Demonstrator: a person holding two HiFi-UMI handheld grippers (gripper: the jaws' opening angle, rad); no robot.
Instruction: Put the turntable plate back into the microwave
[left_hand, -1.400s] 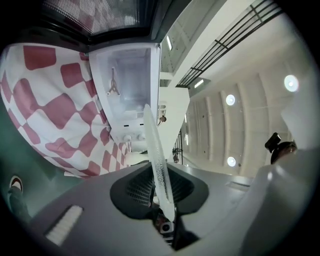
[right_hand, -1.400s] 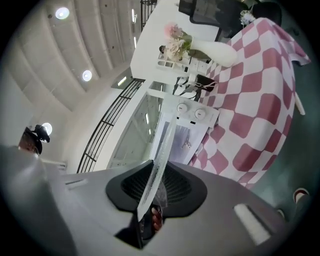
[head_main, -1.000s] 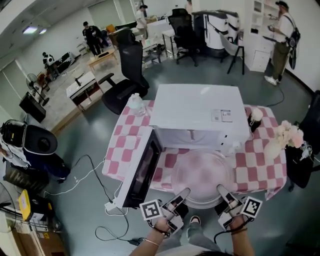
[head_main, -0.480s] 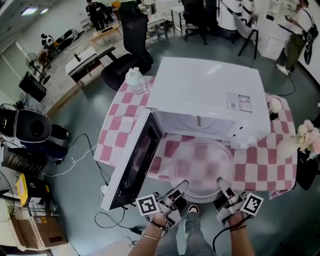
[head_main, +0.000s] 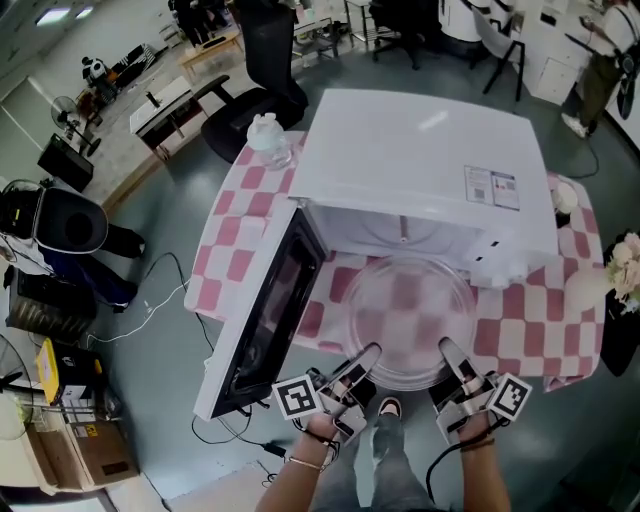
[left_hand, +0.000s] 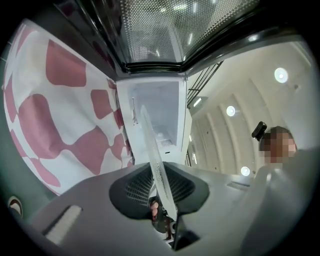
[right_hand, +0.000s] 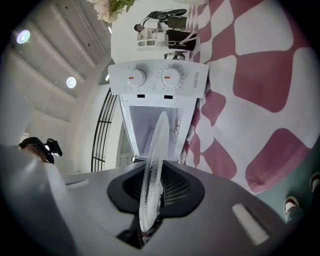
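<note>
The clear glass turntable plate hangs level in front of the white microwave, its far rim at the open cavity. My left gripper is shut on the plate's near left rim. My right gripper is shut on the near right rim; its jaws have just been closing with the plate between them. In the left gripper view the plate runs edge-on between the jaws of the left gripper toward the cavity. In the right gripper view the plate stands edge-on in the right gripper, below the two-knob panel.
The microwave door stands open to the left. The table has a pink and white checkered cloth. A clear bottle stands at its far left corner and flowers at the right edge. A black office chair is behind.
Both grippers have sunk a little with the plate and brought it nearer the microwave's open front. The head view has closed in on the microwave.
</note>
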